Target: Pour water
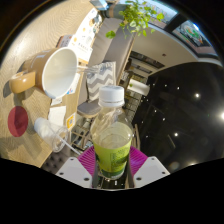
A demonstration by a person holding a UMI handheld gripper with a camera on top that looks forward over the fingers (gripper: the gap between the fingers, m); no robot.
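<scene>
A clear plastic bottle with a white cap and a green label stands upright between my gripper's magenta pads, which press on its lower body from both sides. It is lifted above the table. Beyond it to the left sits a white pot with a wooden handle. A clear glass lies left of the bottle on the table.
A red round coaster rests on the wooden table at the left. A grey patterned cloth lies beyond the bottle. A green plant stands far back. Dark floor lies to the right.
</scene>
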